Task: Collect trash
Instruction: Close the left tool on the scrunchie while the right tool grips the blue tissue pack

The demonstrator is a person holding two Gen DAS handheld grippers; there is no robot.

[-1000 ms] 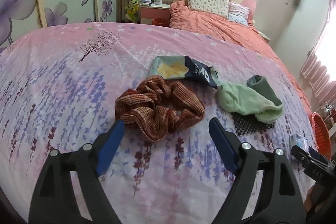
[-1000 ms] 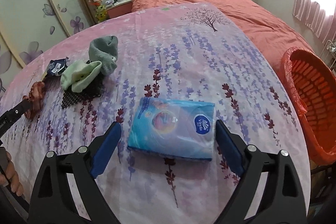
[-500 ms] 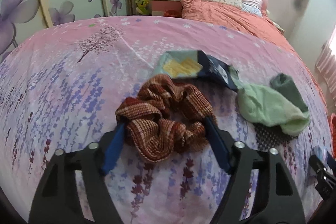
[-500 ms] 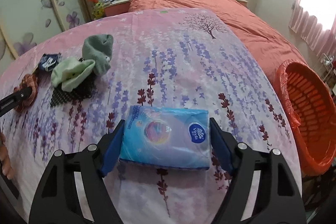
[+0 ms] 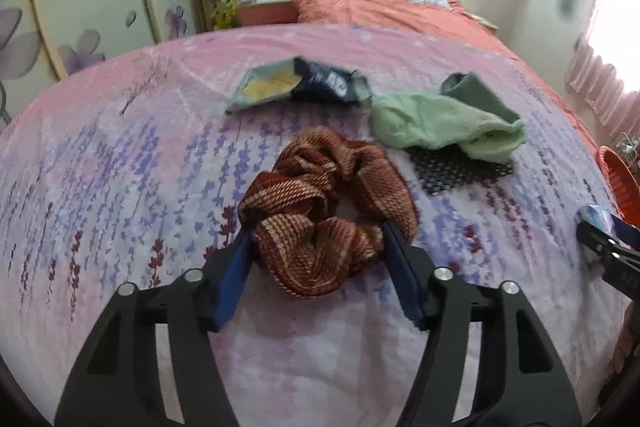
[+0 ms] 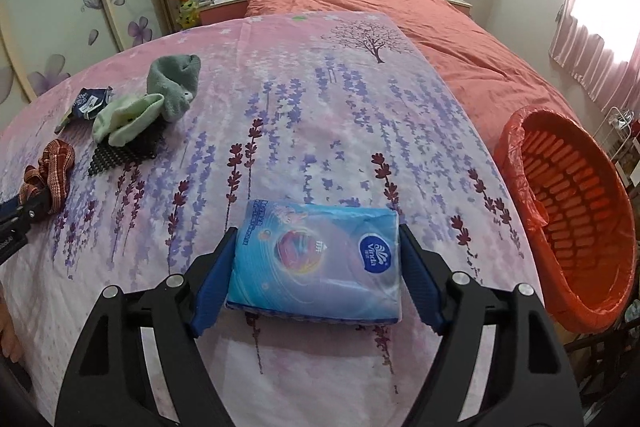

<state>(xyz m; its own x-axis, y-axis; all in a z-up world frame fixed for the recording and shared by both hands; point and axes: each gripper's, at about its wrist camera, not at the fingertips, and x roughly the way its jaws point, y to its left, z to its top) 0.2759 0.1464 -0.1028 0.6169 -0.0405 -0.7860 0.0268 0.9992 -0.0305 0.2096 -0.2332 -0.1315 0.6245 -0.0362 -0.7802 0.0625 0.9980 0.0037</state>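
Observation:
A reddish-brown striped scrunchie (image 5: 320,187) lies on the pink flowered bedspread (image 5: 120,167). My left gripper (image 5: 316,233) is shut on its near part, with a blue pad touching each side. In the right wrist view, a blue tissue pack (image 6: 320,259) lies flat on the bedspread. My right gripper (image 6: 317,231) is shut on it, pads against its two short sides. Beside the bed on the right stands an orange basket (image 6: 580,207) lined with a red bag.
Beyond the scrunchie lie a dark blue snack wrapper (image 5: 304,87), light green and grey-green socks (image 5: 440,123) and a black mesh piece (image 5: 460,169). A salmon quilt (image 6: 460,39), pillows and a nightstand fill the far end. A wardrobe wall runs along the left.
My left gripper moved forward over the scrunchie and its jaws narrowed onto it. The right jaws narrowed from beside the tissue pack to touching its sides.

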